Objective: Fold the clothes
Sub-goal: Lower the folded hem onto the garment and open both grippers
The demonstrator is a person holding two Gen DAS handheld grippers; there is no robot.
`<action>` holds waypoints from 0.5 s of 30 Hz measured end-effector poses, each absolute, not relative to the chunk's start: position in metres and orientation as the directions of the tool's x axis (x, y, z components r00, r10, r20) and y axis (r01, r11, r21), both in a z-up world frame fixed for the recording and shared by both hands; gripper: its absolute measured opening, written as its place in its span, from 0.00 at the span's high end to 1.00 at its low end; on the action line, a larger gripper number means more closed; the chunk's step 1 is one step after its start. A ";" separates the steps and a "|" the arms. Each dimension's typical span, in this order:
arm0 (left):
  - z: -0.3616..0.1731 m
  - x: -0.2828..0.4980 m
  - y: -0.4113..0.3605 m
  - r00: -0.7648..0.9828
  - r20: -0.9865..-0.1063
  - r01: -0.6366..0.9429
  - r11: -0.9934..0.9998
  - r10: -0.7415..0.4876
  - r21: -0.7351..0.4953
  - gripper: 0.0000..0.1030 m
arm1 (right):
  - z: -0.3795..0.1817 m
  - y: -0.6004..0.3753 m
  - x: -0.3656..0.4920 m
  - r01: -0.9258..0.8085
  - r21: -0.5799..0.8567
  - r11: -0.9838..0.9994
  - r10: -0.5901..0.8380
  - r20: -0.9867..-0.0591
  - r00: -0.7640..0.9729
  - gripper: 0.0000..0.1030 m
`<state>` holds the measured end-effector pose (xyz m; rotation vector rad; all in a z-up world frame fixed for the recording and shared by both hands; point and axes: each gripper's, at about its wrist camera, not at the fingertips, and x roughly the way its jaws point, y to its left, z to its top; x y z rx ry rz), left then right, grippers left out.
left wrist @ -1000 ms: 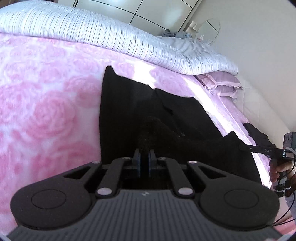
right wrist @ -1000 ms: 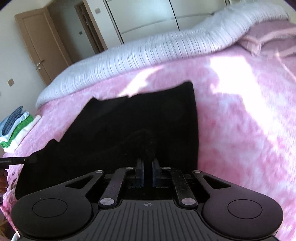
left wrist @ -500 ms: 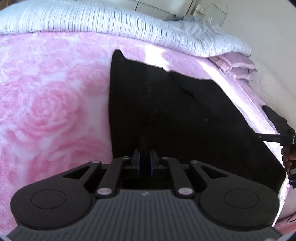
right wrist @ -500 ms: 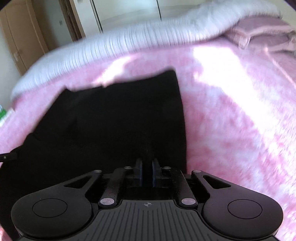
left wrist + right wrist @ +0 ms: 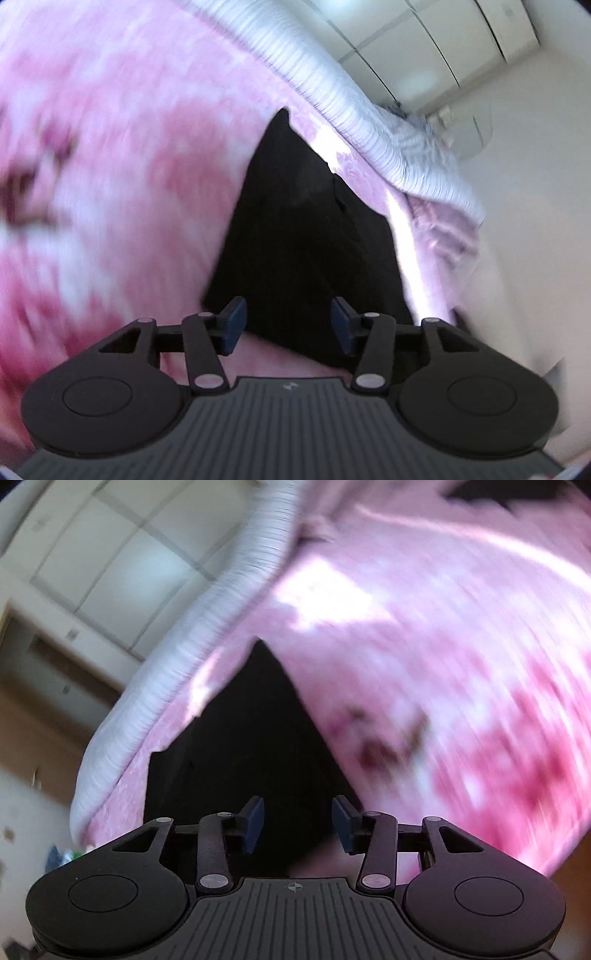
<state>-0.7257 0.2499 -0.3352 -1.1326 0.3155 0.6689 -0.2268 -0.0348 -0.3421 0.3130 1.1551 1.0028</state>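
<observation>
Both claws are seen with their jaws parted, and nothing is gripped by either. On the left claw (image 5: 288, 325) the two blue pads (image 5: 233, 325) are held well apart, having just been opened; only the near edge of the black garment (image 5: 306, 240) and a strip of pink blanket (image 5: 110, 184) are seen in the gap, and no cloth is pressed by the pads. On the right claw (image 5: 297, 825) the jaws have likewise just been opened, and the garment (image 5: 255, 746) is seen through the gap without being touched by the pads (image 5: 255, 823).

One black garment is counted. It is laid flat on the blanket, with its near edge just beyond the fingertips of each claw and its far corner pointed toward a rolled, striped white quilt (image 5: 332, 92). In the left view, the blanket is spread to the left of the garment and the quilt runs along its far right side. In the right view, the quilt (image 5: 177, 672) lies to the left and the blanket (image 5: 424, 646) to the right.

No writing can be read. A small emblem is moulded on each claw's ribbed body, but no brand can be made out. Much of both views is blurred.

White cabinet panels (image 5: 110, 554) are seen far behind the quilt.
</observation>
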 end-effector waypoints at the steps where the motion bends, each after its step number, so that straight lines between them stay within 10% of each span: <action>1: -0.343 -0.726 0.247 0.775 -0.542 -0.620 0.220 0.326 -0.753 0.56 | -0.349 -0.039 -0.230 -0.471 0.681 0.562 0.781 -0.623 0.031 0.55; 9: -0.384 -0.706 0.256 0.744 -0.561 -0.604 0.007 0.364 -0.797 0.56 | -0.378 -0.031 -0.226 -0.286 0.789 0.544 0.825 -0.566 0.007 0.54; 13: -0.390 -0.699 0.260 0.718 -0.569 -0.630 0.026 0.400 -0.776 0.80 | -0.393 -0.017 -0.225 -0.206 0.824 0.528 0.844 -0.535 0.022 0.55; 14: -0.387 -0.697 0.261 0.708 -0.577 -0.651 0.058 0.407 -0.757 0.91 | -0.394 -0.014 -0.225 -0.210 0.819 0.534 0.841 -0.541 0.027 0.61; 15: -0.384 -0.695 0.262 0.697 -0.585 -0.671 0.090 0.414 -0.736 0.92 | -0.391 -0.010 -0.225 -0.239 0.798 0.553 0.827 -0.561 0.036 0.90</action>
